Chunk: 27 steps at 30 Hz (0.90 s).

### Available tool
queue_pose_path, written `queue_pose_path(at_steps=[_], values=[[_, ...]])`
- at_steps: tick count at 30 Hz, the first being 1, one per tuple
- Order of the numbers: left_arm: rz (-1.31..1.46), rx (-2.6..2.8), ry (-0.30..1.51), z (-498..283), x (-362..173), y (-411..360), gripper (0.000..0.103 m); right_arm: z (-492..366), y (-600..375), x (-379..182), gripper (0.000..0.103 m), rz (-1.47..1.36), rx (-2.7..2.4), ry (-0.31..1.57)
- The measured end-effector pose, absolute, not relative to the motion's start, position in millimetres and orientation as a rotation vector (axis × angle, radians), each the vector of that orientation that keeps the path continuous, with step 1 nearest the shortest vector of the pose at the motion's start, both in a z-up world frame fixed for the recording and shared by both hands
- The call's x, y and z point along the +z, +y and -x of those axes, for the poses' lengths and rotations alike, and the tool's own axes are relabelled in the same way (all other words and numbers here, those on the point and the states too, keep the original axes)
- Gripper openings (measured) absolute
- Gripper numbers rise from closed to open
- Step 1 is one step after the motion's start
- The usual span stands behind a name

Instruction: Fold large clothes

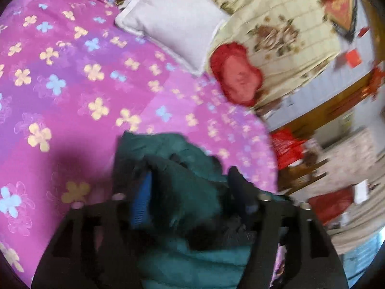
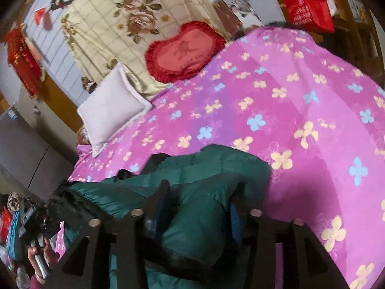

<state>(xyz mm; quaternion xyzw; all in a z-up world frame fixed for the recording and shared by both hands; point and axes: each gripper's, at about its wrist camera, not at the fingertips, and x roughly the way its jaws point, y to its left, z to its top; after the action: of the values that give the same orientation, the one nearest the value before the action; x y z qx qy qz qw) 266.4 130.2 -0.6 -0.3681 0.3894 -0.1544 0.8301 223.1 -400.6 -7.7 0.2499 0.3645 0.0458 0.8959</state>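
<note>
The green padded jacket lay bunched at the near edge of the bed, on the pink flowered bedspread, well short of the white pillow and the red heart-shaped cushion at the head end. The left gripper had a thick roll of the jacket, dark fur trim included, between its fingers, which stood fairly wide apart around the bulk and appeared to be pinching it. The right gripper likewise held a fat fold of the jacket between fingers kept moderately wide by the padding. Both views were smeared (most of all in the background of the left one), so how firmly either pair of fingers bit the cloth could not be judged with confidence. The chief risk looked to be slippage: the shell seemed slick and puffy, and a grip on a rounded roll rather than a flat hem could let the cloth squeeze out once lifted or pulled. Because the jacket sat near the edge of the bed, a dropped half would likely slide off toward the floor rather than land flat. Each gripper may also have caught several layers at once, which would drag the whole bundle instead of turning one panel over, leaving a lumpy fold. Uneven pulling between the two sides could twist the jacket or rumple the bedspread beneath it.
</note>
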Motion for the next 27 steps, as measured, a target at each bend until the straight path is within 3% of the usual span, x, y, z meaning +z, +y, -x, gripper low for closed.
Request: queue_pose_path(at_steps=[3,8,10,18,27], values=[[0.75,-0.303,0.729,-250.1,26.4,141.7,0.081,-211.8,-392.5,12.9,0.085,-0.472,0.085,0.694],[0.599,-0.291,0.75,-238.1,39.8,114.6,0.081,-192.7,-374.8,49.8,0.085,-0.391,0.075,0.577],[0.493,-0.255,0.766,-235.7,36.8,91.0,0.081,-200.0,-343.9,52.3,0.085,-0.261,0.103,0.625],[0.293,-0.101,0.898,-261.8,-19.6,38.1,0.081,-263.4,-240.3,-3.1,0.085,0.157,0.085,0.758],[0.232,-0.034,0.959,-292.8,-42.7,34.3,0.088,-330.3,-254.8,-58.4,0.085,0.033,0.047,0.94]])
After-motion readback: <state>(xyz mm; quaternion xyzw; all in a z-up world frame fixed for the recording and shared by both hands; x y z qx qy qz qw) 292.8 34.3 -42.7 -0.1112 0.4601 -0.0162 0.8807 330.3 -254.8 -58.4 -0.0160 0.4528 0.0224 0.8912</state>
